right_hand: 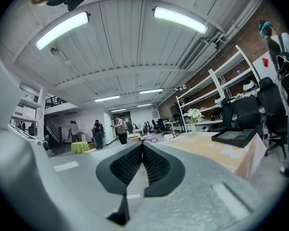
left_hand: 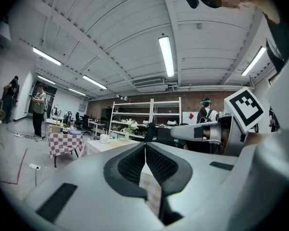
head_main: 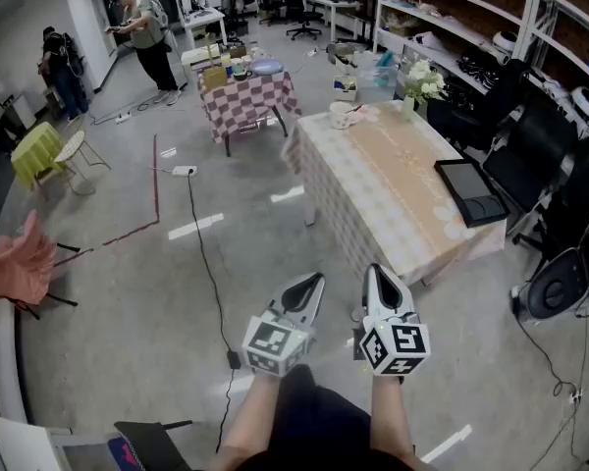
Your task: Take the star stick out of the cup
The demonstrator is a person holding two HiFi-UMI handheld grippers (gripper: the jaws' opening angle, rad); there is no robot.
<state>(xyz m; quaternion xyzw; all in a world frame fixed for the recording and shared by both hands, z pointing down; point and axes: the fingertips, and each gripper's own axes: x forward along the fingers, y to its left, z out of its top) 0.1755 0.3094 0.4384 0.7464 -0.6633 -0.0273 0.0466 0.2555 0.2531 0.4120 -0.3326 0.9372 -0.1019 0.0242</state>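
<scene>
The distant cup [head_main: 342, 116] is too small to show its contents.

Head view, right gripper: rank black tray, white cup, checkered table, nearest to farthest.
1. Black tray: on the right edge of the long table, near its closer end, nearest to the right gripper.
2. White cup: far end of the same table, left corner.
3. Checkered table: beyond the cup, further left across the floor.
</scene>
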